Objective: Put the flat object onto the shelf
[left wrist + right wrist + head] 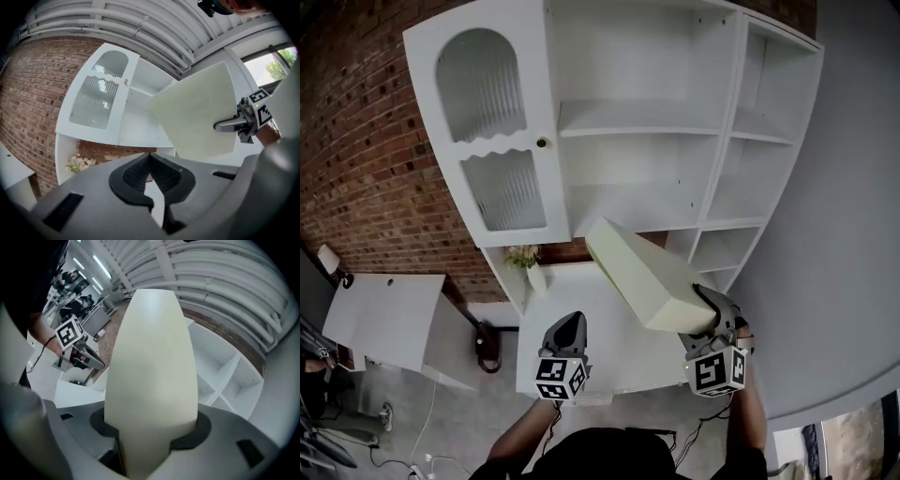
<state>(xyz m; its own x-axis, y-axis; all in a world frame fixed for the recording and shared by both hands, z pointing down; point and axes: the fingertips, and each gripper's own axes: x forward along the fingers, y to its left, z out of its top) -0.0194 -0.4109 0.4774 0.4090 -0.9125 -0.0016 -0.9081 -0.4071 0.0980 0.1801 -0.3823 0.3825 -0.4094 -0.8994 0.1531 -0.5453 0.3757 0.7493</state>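
The flat object (642, 272) is grasped by the right hand-held gripper (708, 305), tilted before the shelf (637, 117). The left hand-held gripper (150, 159) is clenched, empty.

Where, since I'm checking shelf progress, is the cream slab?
Head view, right of centre: cream slab held by the right gripper, raised before the white shelf unit.

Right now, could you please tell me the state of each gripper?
Left gripper: closed, holding nothing.
Right gripper: closed on the flat cream board.
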